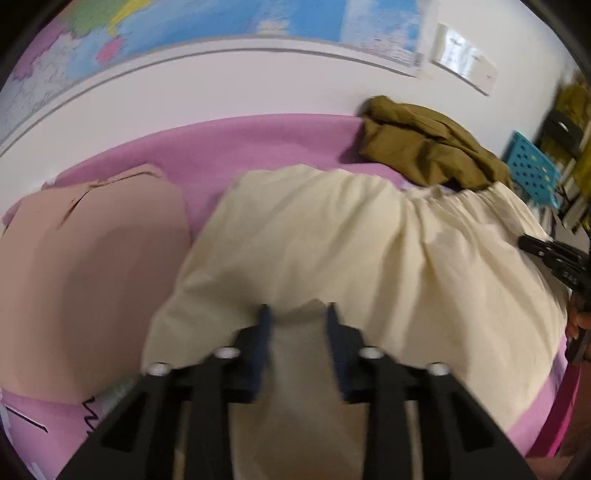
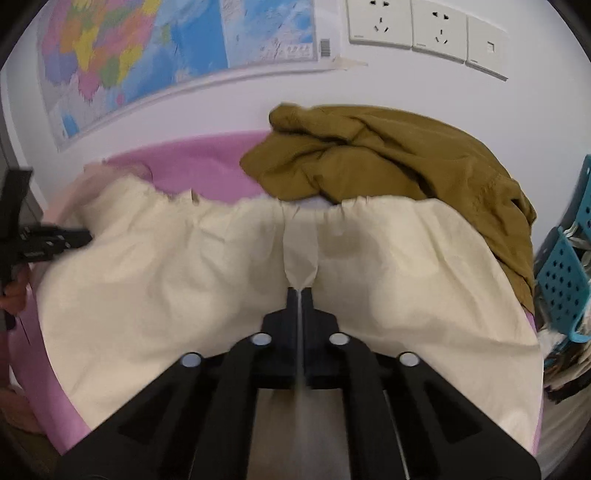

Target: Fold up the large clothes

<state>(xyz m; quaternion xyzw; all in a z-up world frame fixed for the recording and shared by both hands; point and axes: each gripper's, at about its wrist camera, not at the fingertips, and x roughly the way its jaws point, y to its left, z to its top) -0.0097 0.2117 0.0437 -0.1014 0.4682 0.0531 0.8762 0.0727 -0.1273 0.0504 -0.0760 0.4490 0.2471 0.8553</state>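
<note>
A large cream garment with a gathered elastic waistband lies spread on the pink bed; it also shows in the right wrist view. My left gripper is open, its fingers apart with a fold of the cream cloth between them at the near edge. My right gripper is shut on a pinch of the cream garment near its middle. The right gripper also shows at the right edge of the left wrist view, and the left gripper at the left edge of the right wrist view.
An olive-brown garment lies crumpled at the back of the bed by the wall. A folded peach garment lies to the left. A blue perforated basket stands right of the bed. A map and sockets are on the wall.
</note>
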